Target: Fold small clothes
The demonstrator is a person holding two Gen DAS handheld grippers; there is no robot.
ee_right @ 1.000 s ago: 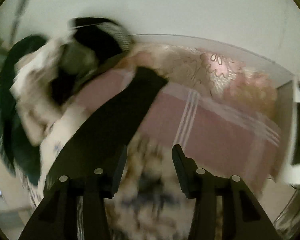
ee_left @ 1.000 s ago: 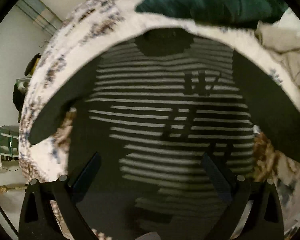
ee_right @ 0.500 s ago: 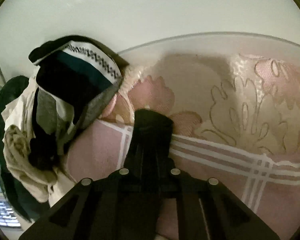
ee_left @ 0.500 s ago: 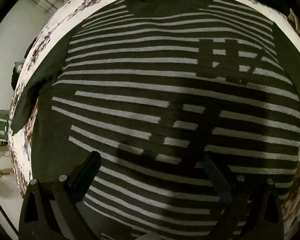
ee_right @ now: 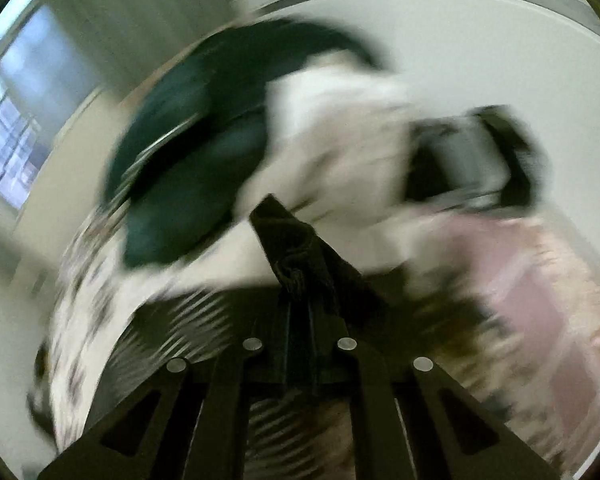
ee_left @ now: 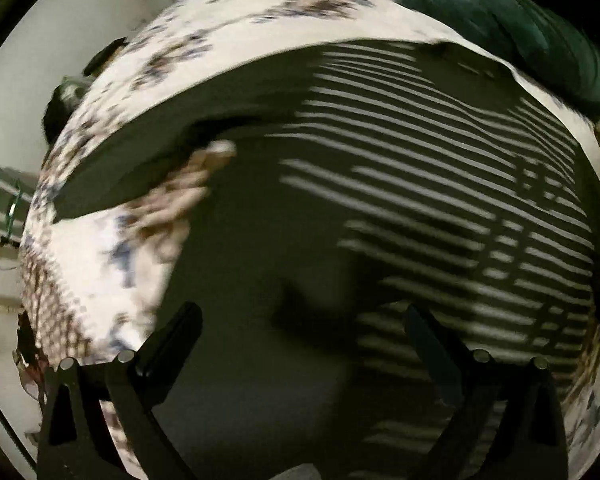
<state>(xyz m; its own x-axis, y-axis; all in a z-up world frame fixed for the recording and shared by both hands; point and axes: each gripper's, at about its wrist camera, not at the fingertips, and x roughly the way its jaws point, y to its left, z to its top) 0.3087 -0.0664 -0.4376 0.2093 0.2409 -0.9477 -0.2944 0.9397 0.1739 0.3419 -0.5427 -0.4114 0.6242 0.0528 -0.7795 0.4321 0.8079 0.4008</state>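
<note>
mostly blurred, right claw (ee_right: 296,272) pinches striped shirt's (ee_left: 440,184) dark sleeve

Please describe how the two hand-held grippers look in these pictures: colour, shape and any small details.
Both are matte black. The left gripper has two flat, tapering fingers on angular arms with triangular cut-outs and round silver pins at the joints. The right gripper is built the same way, with four silver pins in a row and triangular cut-outs. No cables, markings, hands or sleeves show.
</note>
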